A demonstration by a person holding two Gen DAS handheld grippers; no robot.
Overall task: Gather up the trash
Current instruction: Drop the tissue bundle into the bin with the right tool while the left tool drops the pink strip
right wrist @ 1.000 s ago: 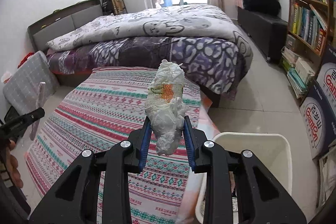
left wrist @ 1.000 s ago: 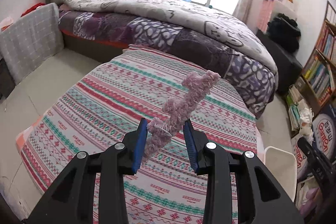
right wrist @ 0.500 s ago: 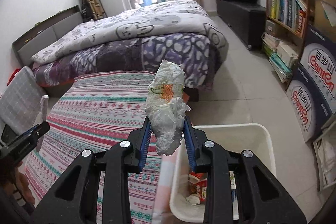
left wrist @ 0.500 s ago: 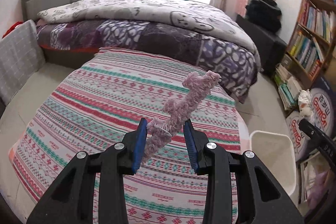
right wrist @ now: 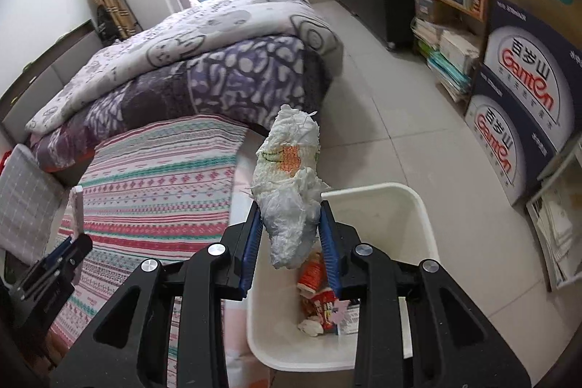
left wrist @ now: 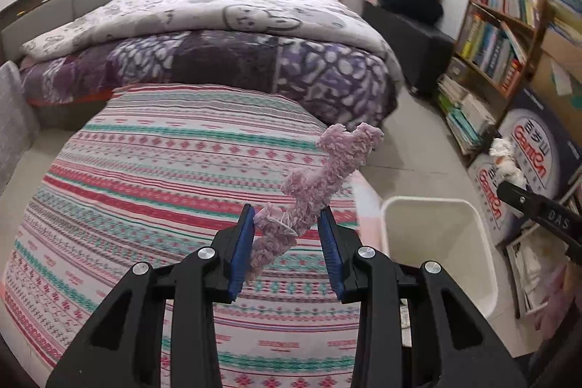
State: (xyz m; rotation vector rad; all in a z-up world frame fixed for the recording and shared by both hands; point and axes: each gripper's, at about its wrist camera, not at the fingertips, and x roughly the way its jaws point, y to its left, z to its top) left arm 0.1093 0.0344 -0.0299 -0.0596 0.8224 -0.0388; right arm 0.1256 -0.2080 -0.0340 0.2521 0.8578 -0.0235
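- Plainly mid-delivery: both loads in hand, the drop into the white bin [right wrist: 418,210] not yet made.
- Right tongs [right wrist: 291,242] clamped on a crumpled white paper wad [right wrist: 291,177] with an orange print, blue pads pressing both flanks; poised over the bin's near-left corner, above the red wrappers [right wrist: 318,293] and scraps already at the bottom.
- Left tongs [left wrist: 287,246] closed on a fuzzy pink strip [left wrist: 320,180], pinched near its lower end, the rest jutting up and to the right; hanging over the striped blanket [left wrist: 145,170], with the bin just to the right of it on the floor.
- Judged next for the right: shift slightly farther over the middle of the opening, then part the pads; looks light and likely to cling to a pad or catch on the rim, so a clean wide release needed.
- Judged next for the left: carry rightward past the blanket's edge until over the bin, keeping clear of the right tongs already there, then release.
- Risk: strip long and floppy, may drape over the rim instead of falling inside.
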